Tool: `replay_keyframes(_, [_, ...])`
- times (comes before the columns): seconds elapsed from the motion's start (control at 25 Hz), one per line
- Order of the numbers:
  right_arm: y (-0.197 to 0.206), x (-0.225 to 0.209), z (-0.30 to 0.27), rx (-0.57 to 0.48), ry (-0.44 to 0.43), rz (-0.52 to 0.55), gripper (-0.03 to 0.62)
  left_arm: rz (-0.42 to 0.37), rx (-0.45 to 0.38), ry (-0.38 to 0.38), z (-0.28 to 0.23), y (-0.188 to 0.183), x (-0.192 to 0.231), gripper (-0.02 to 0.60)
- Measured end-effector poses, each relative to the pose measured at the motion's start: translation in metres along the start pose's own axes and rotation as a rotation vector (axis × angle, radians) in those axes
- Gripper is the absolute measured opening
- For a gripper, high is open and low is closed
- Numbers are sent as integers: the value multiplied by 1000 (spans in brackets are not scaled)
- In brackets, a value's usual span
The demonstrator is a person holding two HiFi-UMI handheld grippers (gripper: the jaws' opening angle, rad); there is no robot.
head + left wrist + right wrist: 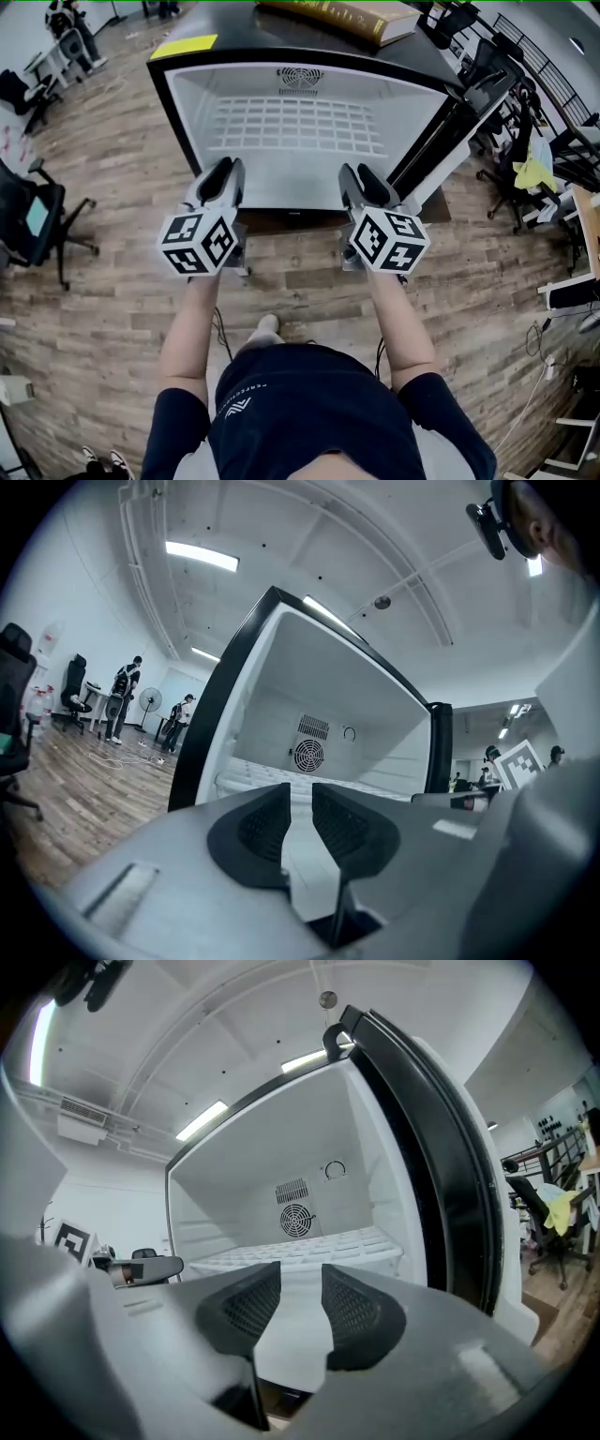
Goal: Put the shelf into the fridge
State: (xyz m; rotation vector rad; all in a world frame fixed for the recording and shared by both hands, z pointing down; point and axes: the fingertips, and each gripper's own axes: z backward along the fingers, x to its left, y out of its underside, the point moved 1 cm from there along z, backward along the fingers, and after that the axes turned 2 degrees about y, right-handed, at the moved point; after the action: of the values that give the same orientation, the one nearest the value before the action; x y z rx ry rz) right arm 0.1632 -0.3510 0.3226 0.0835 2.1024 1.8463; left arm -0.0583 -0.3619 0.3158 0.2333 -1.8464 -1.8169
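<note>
Head view looks steeply down on a small fridge point(174, 94) that stands on a wooden plank floor point(103, 291), with its door point(448, 131) swung out to the right. The white wire shelf point(295, 125) lies level inside the fridge. It spans from the left wall to the right wall and reaches back toward the rear wall, below a round fan grille point(300, 77). On the fridge's black top, a thick book point(342, 17) rests toward the right side and a yellow label point(184, 45) sits at the front left corner.

The left gripper point(225, 169) and the right gripper point(361, 173) are held side by side just before the fridge's front edge, pointing into it and clear of the shelf. In each gripper view the dark ribbed pads stand a narrow gap apart with nothing between them. Only the shelf's front edge and the white interior show through the gap.

An office chair point(37, 216) stands on the floor at the left. More chairs and desks crowd the right side, one chair draped with a yellow cloth point(534, 173). The left gripper view shows people point(120, 700) standing far off beside a pedestal fan point(148, 705), under strip lights point(202, 555) on a white ceiling.
</note>
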Motion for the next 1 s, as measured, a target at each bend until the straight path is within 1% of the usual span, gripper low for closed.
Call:
replay_keyframes(0.16, [0, 7, 11, -7, -13, 8, 132, -1, -9, 2, 11, -4, -5, 71])
replay_keyframes(0.28, [-1, 12, 20, -12, -38, 7, 131, 3, -20, 16, 18, -6, -15, 57])
replay_keyframes(0.4, [-1, 16, 27, -19, -59, -13, 111, 23, -28, 29, 27, -5, -22, 36])
replay_keyframes(0.64, [2, 19, 38, -28, -67, -46, 81, 8, -8, 14, 42, 1, -27, 5])
replay_keyframes(1.0, [7, 11, 54, -31, -36, -36, 2, -3, 34, 4, 55, 15, -26, 5])
